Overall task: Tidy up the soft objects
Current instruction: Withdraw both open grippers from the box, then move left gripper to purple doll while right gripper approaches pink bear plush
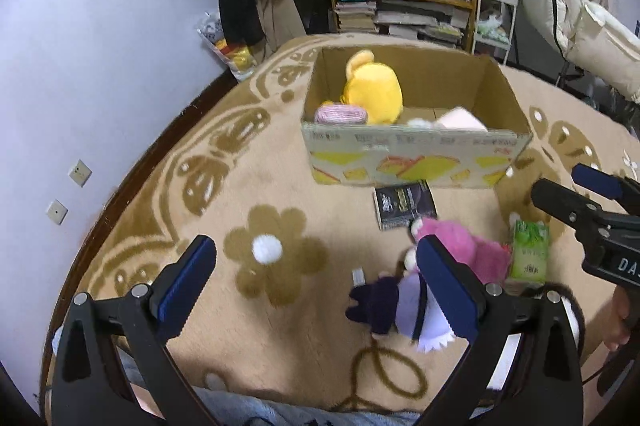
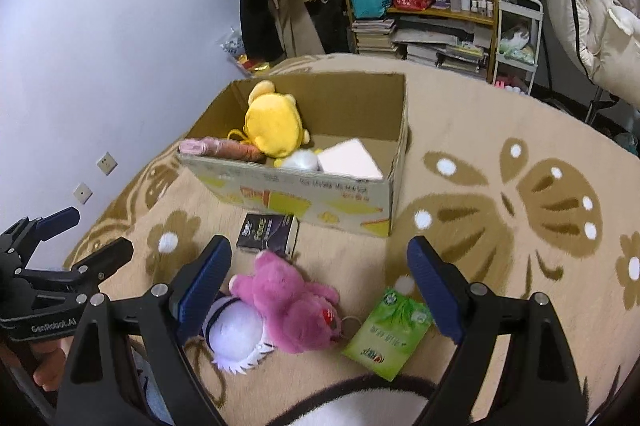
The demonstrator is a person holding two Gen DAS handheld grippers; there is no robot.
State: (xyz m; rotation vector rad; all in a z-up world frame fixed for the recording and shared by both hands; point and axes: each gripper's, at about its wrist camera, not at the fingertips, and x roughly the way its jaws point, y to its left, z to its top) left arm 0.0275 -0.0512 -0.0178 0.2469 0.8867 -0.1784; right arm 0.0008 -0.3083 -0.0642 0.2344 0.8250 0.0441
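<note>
Pink plush bear (image 2: 294, 306) lies on the rug (image 2: 480, 154) right below your right tool (image 2: 320, 286), which gapes wide and grips nothing. A purple-and-white doll (image 2: 236, 334) touches the bear's left side, a green tissue pack (image 2: 390, 330) just beside its right. Your left tool (image 1: 316, 282) is spread wide too, empty. Beyond sits the cardboard box (image 2: 296, 186) holding a yellow plush (image 2: 274, 126).

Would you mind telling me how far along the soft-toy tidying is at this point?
Partly done: the yellow plush already sits in the cardboard box. Nothing is in hand; the left gripper and right gripper are both open. The pink plush and purple-and-white plush are left on the carpet.
</note>
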